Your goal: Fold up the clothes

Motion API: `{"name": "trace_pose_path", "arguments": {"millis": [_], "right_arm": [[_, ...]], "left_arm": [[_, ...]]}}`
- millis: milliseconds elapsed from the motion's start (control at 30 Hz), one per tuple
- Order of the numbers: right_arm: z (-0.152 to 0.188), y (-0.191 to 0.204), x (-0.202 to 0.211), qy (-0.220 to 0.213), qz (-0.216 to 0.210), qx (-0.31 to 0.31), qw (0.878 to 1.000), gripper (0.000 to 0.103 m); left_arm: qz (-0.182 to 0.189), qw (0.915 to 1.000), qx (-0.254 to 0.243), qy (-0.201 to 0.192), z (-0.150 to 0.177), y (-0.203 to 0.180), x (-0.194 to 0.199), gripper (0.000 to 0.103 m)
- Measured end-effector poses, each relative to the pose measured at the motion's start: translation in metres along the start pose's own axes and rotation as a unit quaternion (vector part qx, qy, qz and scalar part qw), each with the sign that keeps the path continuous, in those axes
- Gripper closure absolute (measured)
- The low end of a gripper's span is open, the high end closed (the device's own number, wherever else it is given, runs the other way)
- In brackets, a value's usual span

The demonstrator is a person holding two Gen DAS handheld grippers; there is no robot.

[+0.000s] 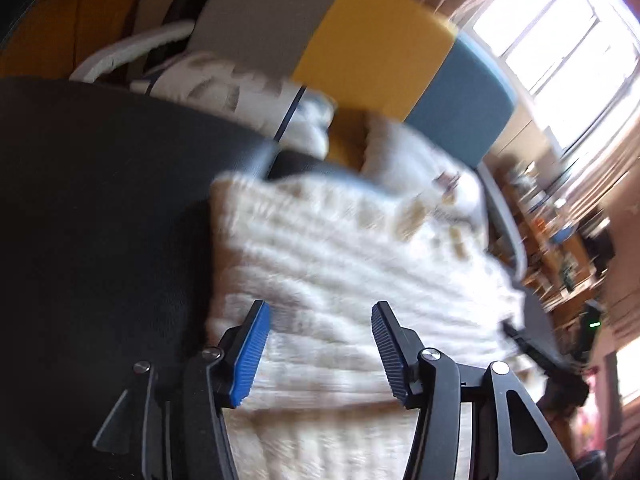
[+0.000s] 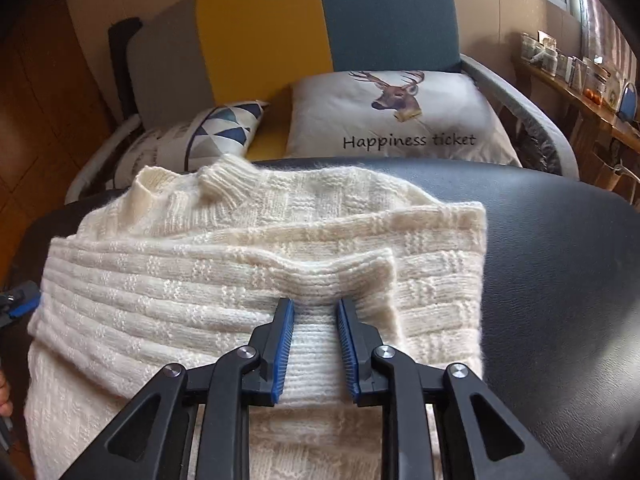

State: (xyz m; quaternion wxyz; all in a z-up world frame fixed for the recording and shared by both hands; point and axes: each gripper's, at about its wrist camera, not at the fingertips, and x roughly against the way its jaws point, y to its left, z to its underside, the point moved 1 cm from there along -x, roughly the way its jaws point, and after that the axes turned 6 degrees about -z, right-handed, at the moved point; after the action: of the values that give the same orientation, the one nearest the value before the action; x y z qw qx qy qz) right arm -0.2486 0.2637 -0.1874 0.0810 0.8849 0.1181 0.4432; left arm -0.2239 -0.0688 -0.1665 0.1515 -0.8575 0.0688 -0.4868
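Blue-padded, my right gripper [image 2: 316, 322] straddles a cream sweater [image 2: 240, 272] cuff, jaws narrowly parted; only this view shows the deer cushion [image 2: 400, 120]. My left gripper [image 1: 320, 332] hovers spread, empty.

The sweater [image 2: 256, 264] is thick cream knit wool, ribbed and fuzzy at its edges. It lies on a black cushion [image 2: 560, 280] that looks like smooth, faintly glossy leather with a fine grain. Behind the sweater, the deer pillow [image 2: 400, 120] is matt woven cloth, as is the sofa back [image 2: 320, 28]. The right gripper [image 2: 316, 348] has matt black plastic arms, ridged blue rubber pads [image 2: 282, 352] and shiny metal screws [image 2: 386, 352].
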Motion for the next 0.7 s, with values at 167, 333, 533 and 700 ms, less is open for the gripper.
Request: {"name": "trace_pose_path", "arguments": {"millis": [167,333,533,700], "right_arm": [[0.023,0.012,0.012,0.012,0.035,0.055,0.998,0.081],[0.027,0.001,0.017,0.004,0.008,0.015,1.0,0.081],[0.03,-0.025,0.054,-0.001,-0.083,-0.096,0.992,0.08],[0.093,-0.066,0.123,-0.052,-0.144,-0.196,0.968,0.08]], "left_arm": [[-0.019,0.9983,-0.05,-0.024,0.029,0.009,0.015,0.053],[-0.017,0.9984,-0.052,-0.012,0.022,0.013,0.011,0.052],[-0.015,0.9988,-0.045,-0.014,0.026,0.008,0.036,0.052],[0.029,0.999,0.009,-0.033,0.066,0.033,0.084,0.046]]}}
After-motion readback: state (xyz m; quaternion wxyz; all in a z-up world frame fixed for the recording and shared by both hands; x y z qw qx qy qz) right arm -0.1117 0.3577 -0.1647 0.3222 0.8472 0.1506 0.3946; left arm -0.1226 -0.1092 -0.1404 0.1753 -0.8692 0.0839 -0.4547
